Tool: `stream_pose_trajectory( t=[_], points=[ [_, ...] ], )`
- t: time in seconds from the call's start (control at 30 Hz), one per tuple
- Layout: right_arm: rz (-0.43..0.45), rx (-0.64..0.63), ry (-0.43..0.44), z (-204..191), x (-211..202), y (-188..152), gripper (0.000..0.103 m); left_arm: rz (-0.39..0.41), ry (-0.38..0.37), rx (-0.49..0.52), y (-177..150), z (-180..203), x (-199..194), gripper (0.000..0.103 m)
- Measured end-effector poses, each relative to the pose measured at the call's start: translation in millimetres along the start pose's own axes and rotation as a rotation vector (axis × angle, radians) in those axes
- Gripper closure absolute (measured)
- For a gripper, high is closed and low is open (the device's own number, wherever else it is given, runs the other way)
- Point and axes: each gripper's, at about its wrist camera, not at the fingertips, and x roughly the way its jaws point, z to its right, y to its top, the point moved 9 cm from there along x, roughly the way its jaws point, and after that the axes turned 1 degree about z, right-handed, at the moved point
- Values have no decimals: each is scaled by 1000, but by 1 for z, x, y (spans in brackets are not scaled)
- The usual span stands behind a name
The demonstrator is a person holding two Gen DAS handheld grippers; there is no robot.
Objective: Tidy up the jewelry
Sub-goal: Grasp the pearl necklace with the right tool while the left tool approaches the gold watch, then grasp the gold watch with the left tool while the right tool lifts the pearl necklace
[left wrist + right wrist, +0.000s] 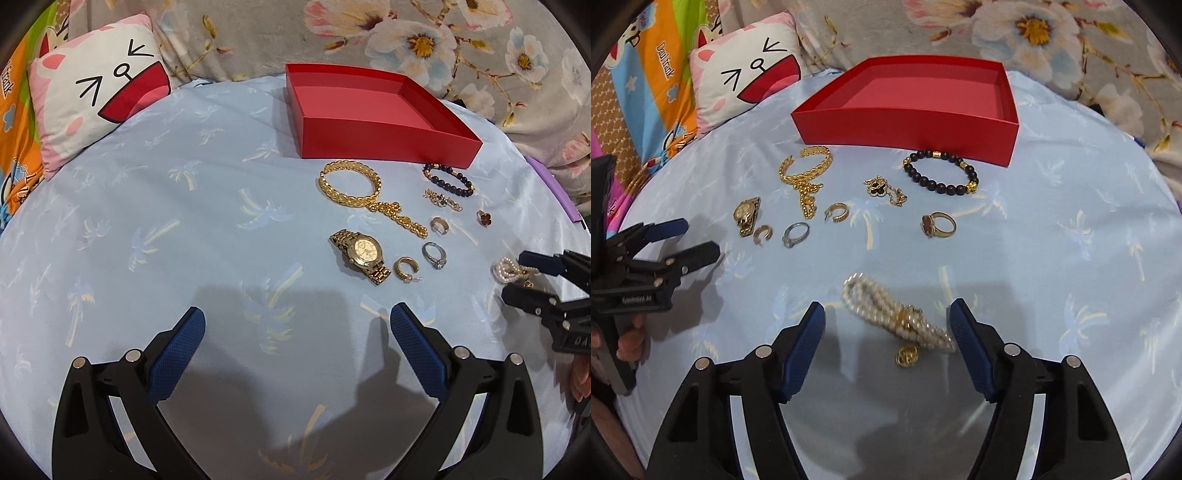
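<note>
An open red box [373, 144] [905, 129] stands at the back of the light blue cloth, and nothing shows inside it. A pearl bracelet with a gold charm [886, 314] [506, 271] lies on the cloth between the fingers of my right gripper [886, 306] [517, 274]. The jaws straddle it with a gap on the left side, so the gripper is open. In front of the box lie a gold bangle with chain [349, 184], a gold watch [364, 254], a dark bead bracelet [938, 171], rings and earrings. My left gripper [297, 310] [701, 238] hovers open and empty, near the watch.
A cat-face pillow [99, 96] and colourful bedding [661, 74] lie at the back left. A floral blanket [443, 44] runs behind the box. A silver ring [435, 255], a gold hoop earring [405, 268] and a clover ring [938, 225] are scattered mid-cloth. A person's fingers [628, 339] hold the left gripper.
</note>
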Motion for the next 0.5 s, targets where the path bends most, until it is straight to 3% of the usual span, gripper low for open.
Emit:
stream_pose_trajectory(
  t=[0.07, 0.23, 0.37, 0.5],
  points=[
    [3, -8, -6, -3, -4, -6, 41, -3, -5, -4, -1, 0, 1, 5],
    [11, 13, -25, -7, -6, -6, 73, -5, -15, -5, 1, 3, 2, 5],
    [24, 40, -49, -3, -3, -2, 86, 3, -20, 0, 4, 6, 1, 5],
    [25, 103, -27, 1, -6, -4, 89, 14, -26, 32, 15, 17, -1, 5]
  ],
)
